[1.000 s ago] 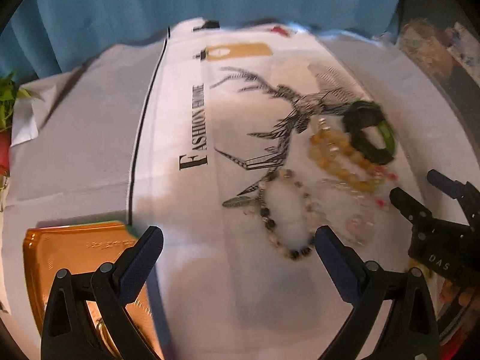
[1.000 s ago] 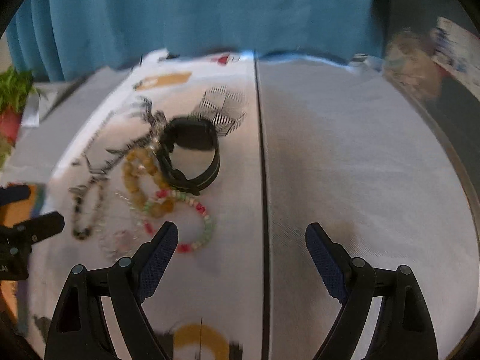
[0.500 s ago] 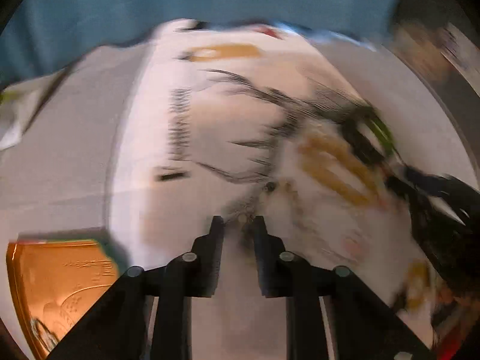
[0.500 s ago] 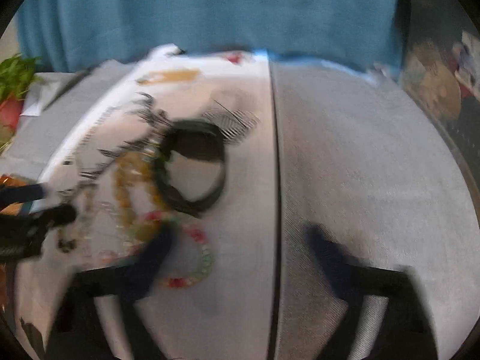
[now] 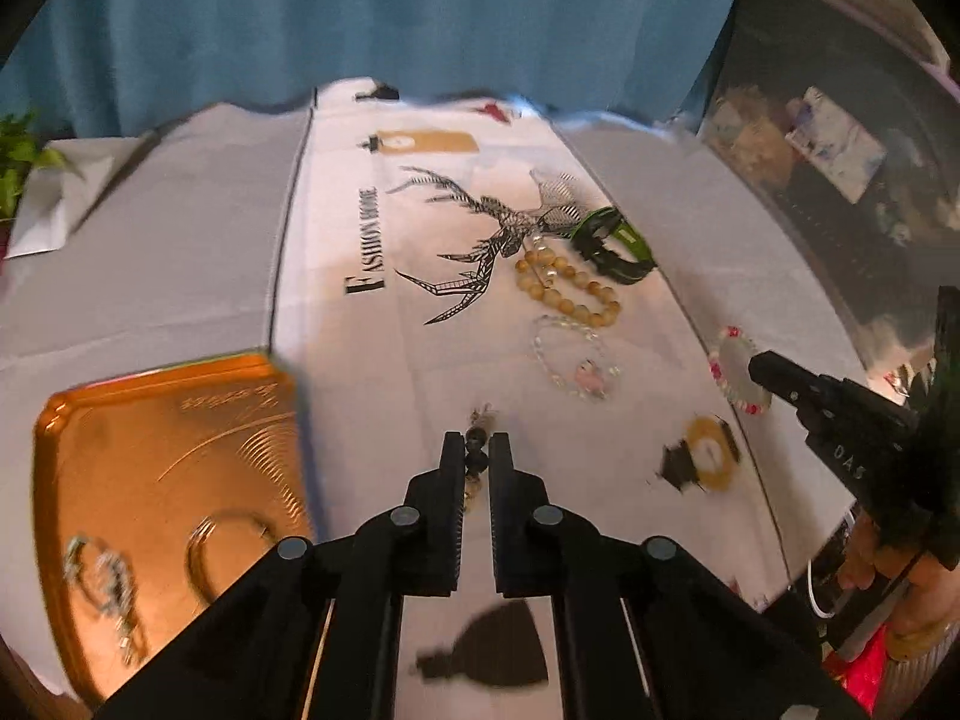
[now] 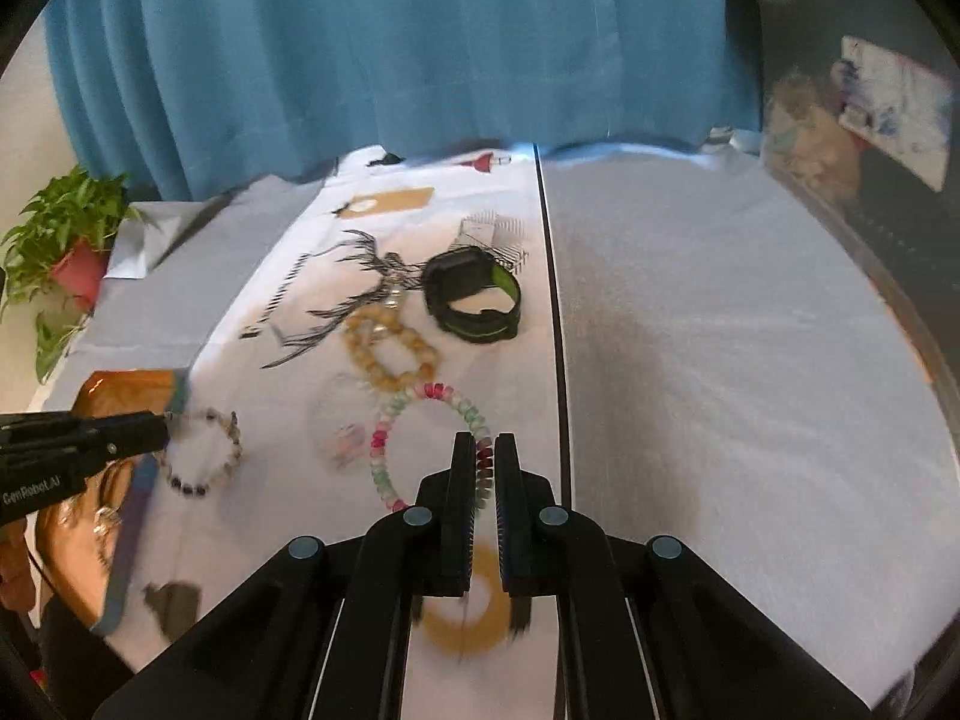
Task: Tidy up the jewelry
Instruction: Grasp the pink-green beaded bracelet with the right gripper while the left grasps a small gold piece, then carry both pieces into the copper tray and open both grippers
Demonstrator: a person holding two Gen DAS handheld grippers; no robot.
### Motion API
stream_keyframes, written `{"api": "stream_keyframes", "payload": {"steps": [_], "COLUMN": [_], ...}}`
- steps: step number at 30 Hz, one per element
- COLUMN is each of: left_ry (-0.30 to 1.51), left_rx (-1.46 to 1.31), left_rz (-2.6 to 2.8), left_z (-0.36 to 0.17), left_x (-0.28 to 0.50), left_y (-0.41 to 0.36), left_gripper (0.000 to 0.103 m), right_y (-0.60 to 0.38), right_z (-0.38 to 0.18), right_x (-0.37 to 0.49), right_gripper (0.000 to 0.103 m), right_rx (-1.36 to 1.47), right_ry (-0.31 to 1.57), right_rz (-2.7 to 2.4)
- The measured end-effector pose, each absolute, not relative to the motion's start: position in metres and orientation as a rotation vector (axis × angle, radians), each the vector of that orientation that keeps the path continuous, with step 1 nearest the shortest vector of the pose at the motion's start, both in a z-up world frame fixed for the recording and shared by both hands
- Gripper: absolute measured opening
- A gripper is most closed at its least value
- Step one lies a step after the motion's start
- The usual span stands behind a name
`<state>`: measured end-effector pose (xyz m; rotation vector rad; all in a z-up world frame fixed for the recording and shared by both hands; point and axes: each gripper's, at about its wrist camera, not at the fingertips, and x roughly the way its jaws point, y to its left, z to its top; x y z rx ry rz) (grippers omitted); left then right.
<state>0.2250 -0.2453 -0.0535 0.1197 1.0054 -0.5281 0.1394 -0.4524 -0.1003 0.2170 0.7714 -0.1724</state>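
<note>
Now both grippers are pinched onto bracelets. The left gripper (image 5: 477,450) has its fingers drawn nearly together on a dark-beaded bracelet (image 6: 204,450); in the right wrist view that loop hangs from its tips just beside the gold tray's (image 5: 90,450) near corner, above the white cloth (image 5: 336,360). The right gripper (image 6: 485,459) has its fingers closed tight on the rim of a pink-and-green bracelet (image 6: 420,420), which otherwise lies flat on the cloth. Beyond it sit an amber bead bracelet (image 6: 390,354), touching the pink-and-green one's far edge, and a black band with green lining (image 6: 474,297), just beside the dark stripe (image 6: 549,300). A clear bracelet with a pink charm (image 5: 573,357) lies between the amber one and the left gripper. The tray already holds a ring-like loop (image 5: 231,546) and a blurred silvery piece (image 5: 102,570). A potted plant (image 6: 66,246) stands far left.
</note>
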Motion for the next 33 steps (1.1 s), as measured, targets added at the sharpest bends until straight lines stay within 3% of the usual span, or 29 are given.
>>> {"api": "stream_keyframes", "payload": {"steps": [20,33], "left_ry": [0.846,0.818], "left_rx": [0.053,0.013], "left_rz": [-0.502,-0.392], "left_z": [0.030,0.033], "left_x": [0.137,0.103], "left_y": [-0.167,-0.083], "left_gripper": [0.005,0.005], "right_y": [-0.373,-0.278], "right_z": [-0.049,-0.029], "right_x": [0.035,0.014], "right_gripper": [0.006,0.006], "right_rx": [0.178,0.117], "right_ry": [0.717,0.690], "right_rz": [-0.135,0.018]}}
